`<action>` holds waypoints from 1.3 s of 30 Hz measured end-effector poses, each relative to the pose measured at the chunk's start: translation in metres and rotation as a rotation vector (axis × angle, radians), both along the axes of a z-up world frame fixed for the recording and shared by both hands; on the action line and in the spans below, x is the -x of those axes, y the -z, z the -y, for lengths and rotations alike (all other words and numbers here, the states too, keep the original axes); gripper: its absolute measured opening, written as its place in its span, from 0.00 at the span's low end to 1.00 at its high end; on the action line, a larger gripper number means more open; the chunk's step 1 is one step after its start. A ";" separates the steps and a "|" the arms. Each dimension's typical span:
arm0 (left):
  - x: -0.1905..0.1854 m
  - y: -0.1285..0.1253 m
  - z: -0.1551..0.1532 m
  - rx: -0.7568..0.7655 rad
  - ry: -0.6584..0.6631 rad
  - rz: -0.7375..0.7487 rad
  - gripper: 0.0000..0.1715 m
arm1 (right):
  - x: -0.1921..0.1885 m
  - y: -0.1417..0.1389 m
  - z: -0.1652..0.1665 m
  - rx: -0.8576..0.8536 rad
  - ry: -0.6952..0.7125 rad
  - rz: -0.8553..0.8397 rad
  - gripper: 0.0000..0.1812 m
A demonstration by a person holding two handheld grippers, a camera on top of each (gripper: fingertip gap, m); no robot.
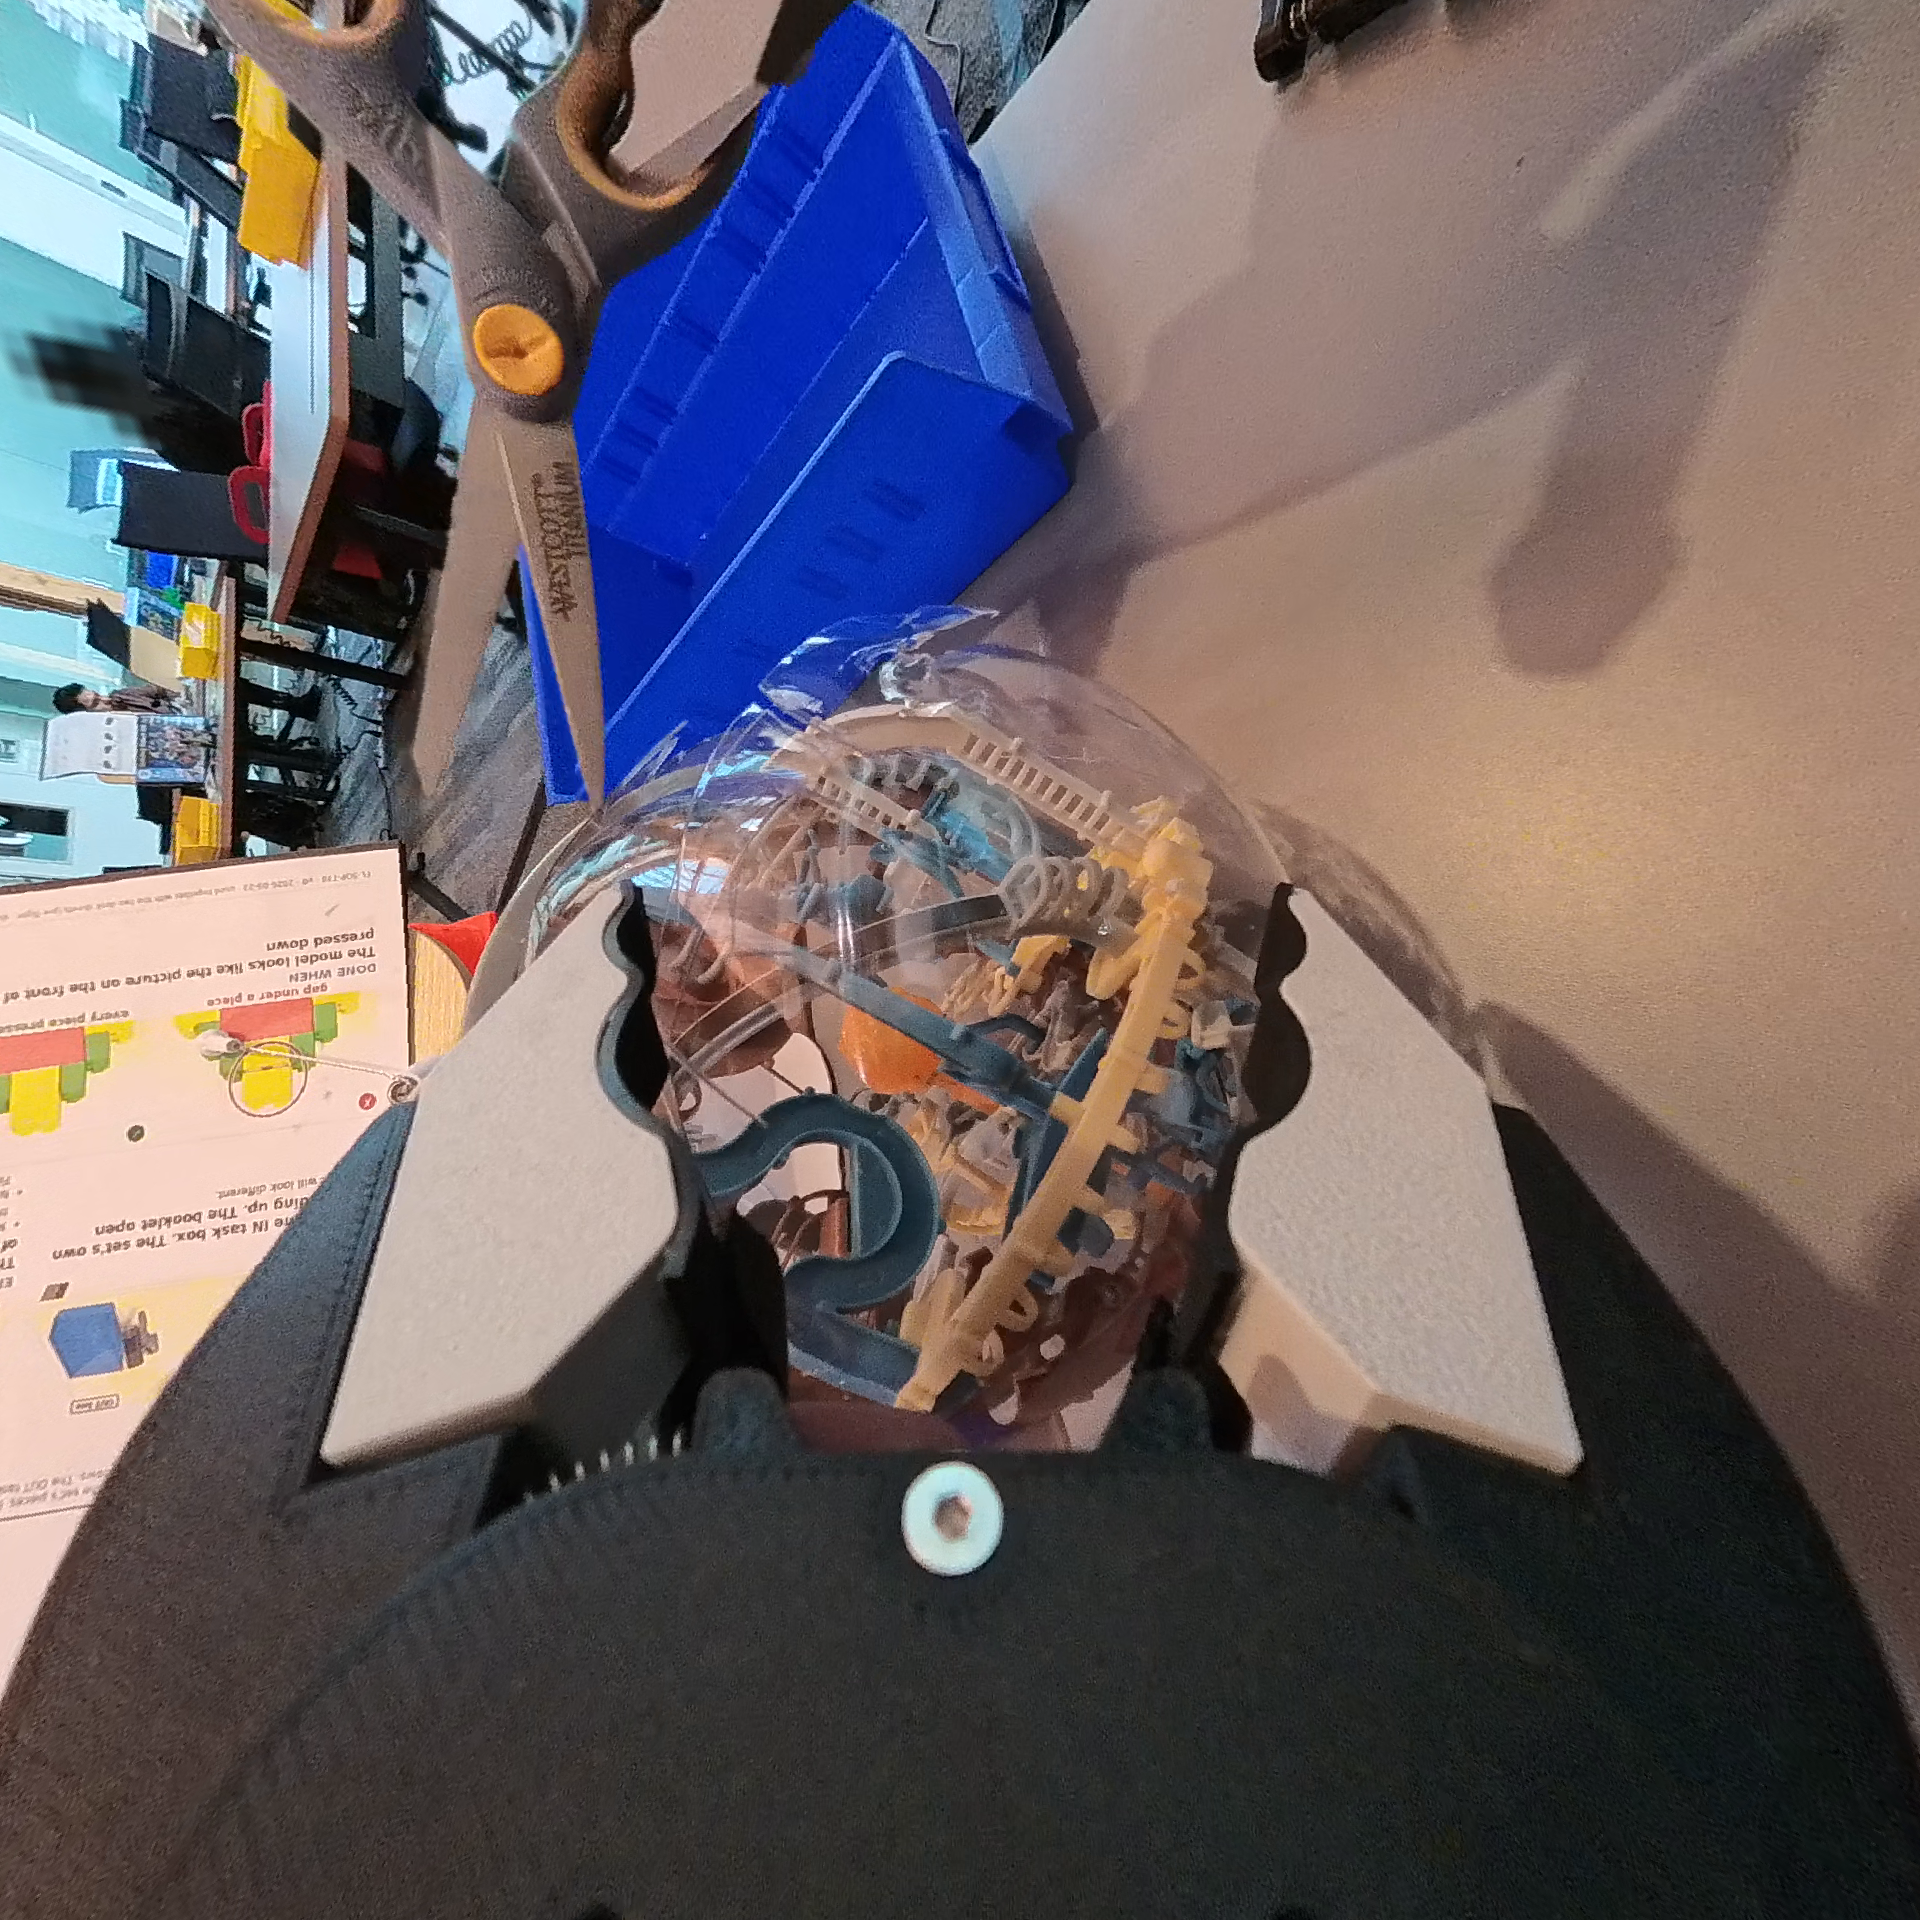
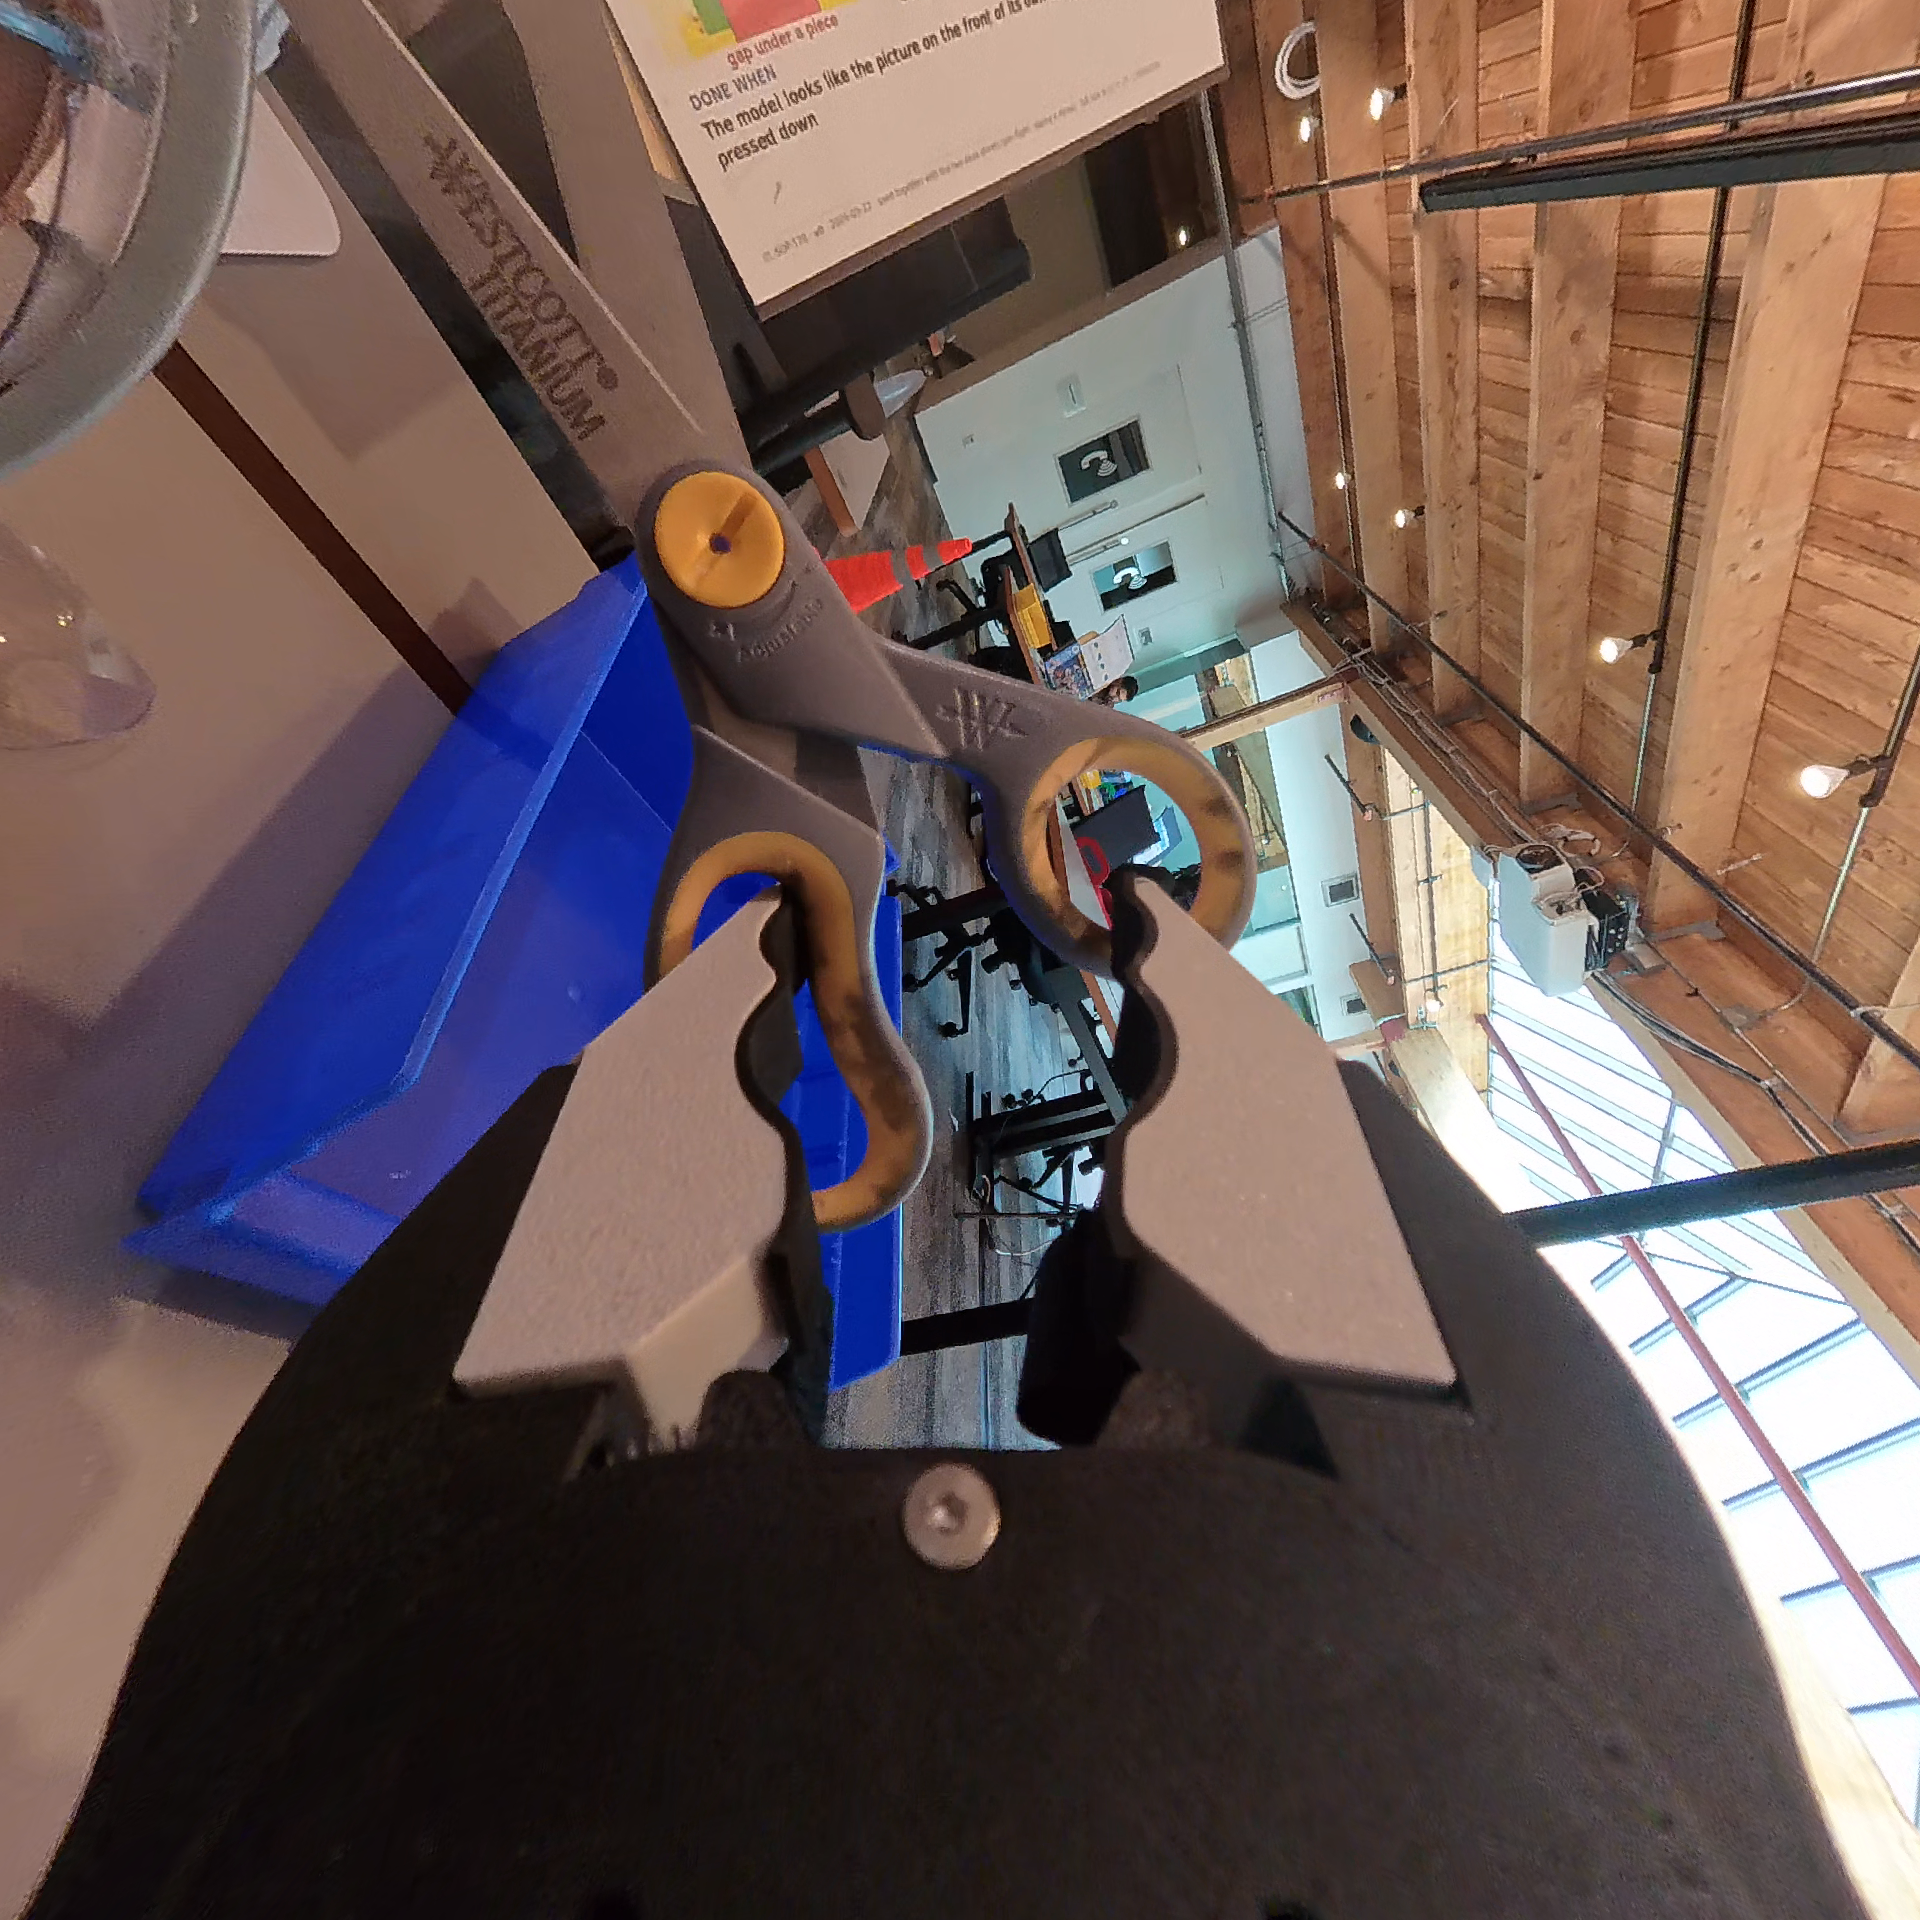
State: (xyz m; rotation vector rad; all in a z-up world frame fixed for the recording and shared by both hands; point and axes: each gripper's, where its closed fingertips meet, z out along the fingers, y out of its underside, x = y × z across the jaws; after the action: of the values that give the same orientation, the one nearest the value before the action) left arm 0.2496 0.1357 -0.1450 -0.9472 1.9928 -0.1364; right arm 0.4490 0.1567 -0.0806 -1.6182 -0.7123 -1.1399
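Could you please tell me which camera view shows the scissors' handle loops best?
The right wrist view: the scissors show both loops, with the right gripper fingers inside them. The left wrist view cuts the loops off at its top edge, showing mainly pivot and blades.

Clear glossy plastic sphere (image 1: 966, 1039): coloured plastic tracks were seen inside. Scissors (image 2: 727, 582): matt grey metal blades, rough grey handles. Blue bin (image 1: 821, 416): smooth plastic. Ceiling (image 2: 1558, 468): bare wood.

Beyond the jaws, a wooden plank ceiling (image 2: 1558, 436) with track spotlights (image 2: 1818, 779), bright windows (image 2: 1714, 1299), white walls (image 2: 1039, 447), distant desks (image 2: 1029, 592).
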 end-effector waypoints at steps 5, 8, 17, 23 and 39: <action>-0.001 0.000 -0.001 0.001 0.000 -0.003 0.66 | 0.000 0.003 0.008 -0.004 -0.002 -0.002 0.31; -0.001 0.000 -0.001 0.002 -0.001 -0.005 0.66 | 0.002 0.001 0.014 -0.019 -0.013 -0.006 0.31; 0.006 0.001 -0.007 0.017 -0.016 0.008 0.67 | 0.011 0.012 0.025 -0.015 -0.037 -0.029 0.31; 0.007 0.001 -0.005 0.005 -0.003 0.004 0.67 | 0.020 0.014 0.014 -0.017 -0.060 -0.018 0.31; 0.009 0.002 -0.009 0.017 -0.003 0.010 0.68 | 0.018 0.016 0.002 -0.032 -0.040 -0.032 0.31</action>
State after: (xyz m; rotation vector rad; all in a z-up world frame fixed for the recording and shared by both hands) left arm 0.2401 0.1448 -0.1466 -0.9582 1.9844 -0.1559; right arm 0.4307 0.1545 -0.0963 -1.5848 -0.6991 -1.0889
